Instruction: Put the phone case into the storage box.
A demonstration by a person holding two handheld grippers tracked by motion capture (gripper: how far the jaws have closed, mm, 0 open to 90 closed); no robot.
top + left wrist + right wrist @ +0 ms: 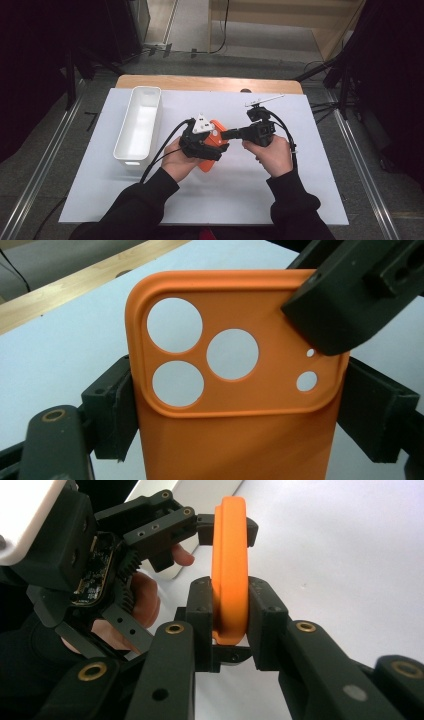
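Left to right, as the high view lays it out. A white bin [138, 125] stands on the white table sheet [215, 200], well apart from your left fingers on their outer side and touching nothing you hold.

Your left gripper [202, 145] carries the orange phone case [235, 405]. In the left gripper view its fingers [112, 412] stand wide, one on each long edge of the case, pads pressed against the sides — a pinch across the width, just below the camera cutouts. The case's long axis runs away from these fingers, camera end farthest out and clear of the table.

Your right gripper [227, 625] comes in from the other side. In the right gripper view its fingers [200, 615] are drawn close together and clamp the case's thin wall edge-on, one pad on the inner face and one on the outer. In the left gripper view that same gripper sits on the upper corner beside the small holes.

Judgement: both hands hold the case, and neither is the nearer. The coming move turns on one relation — the left grip crosses the width, while the right grip crosses the thickness at the far corner. If one hand is to let go, the other's pinch must bear the case's full length alone.
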